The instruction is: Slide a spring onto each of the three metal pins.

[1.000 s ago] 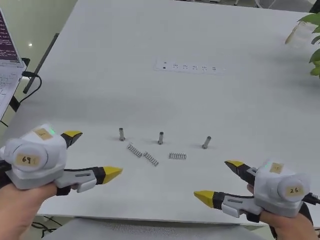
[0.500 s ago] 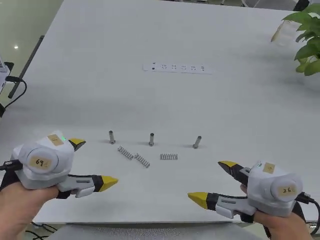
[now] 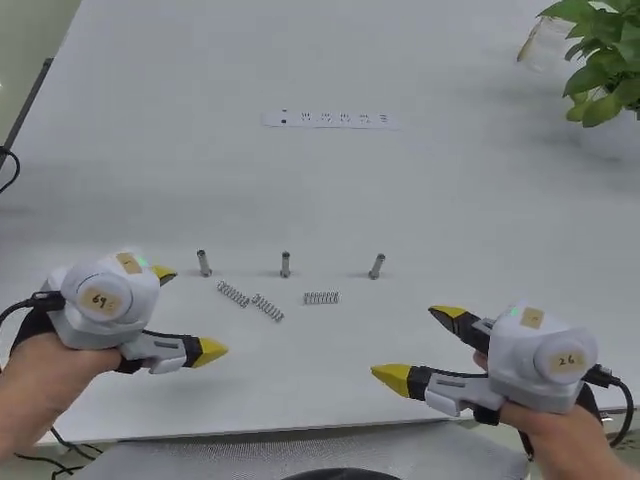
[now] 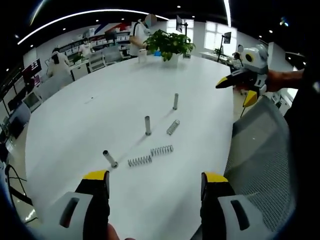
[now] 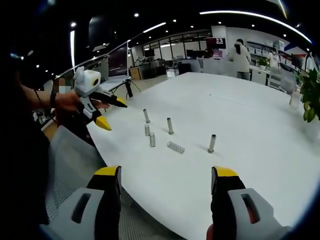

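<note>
Three short metal pins stand upright in a row on the white table: left pin (image 3: 204, 263), middle pin (image 3: 285, 264), right pin (image 3: 377, 266). Three springs lie loose just in front of them: (image 3: 233, 294), (image 3: 267, 307), (image 3: 321, 298). My left gripper (image 3: 190, 311) is open, left of the springs, one yellow tip close to the left pin. My right gripper (image 3: 416, 343) is open, at the front right and apart from the right pin. From the left gripper (image 4: 155, 176) I see the pins (image 4: 148, 125) and springs (image 4: 161, 149) ahead. The right gripper (image 5: 167, 172) faces the pins (image 5: 170, 126) too.
A white power strip (image 3: 325, 120) lies farther back on the table. A green plant (image 3: 590, 50) stands at the far right corner. The table's front edge (image 3: 300, 425) runs just below both grippers, and a grey mesh chair (image 4: 260, 150) sits in front of it.
The head camera has swung right, so the laptop has left the picture. My left gripper has come closer to the left pin. Both grippers stay open; pins and springs have not moved.
</note>
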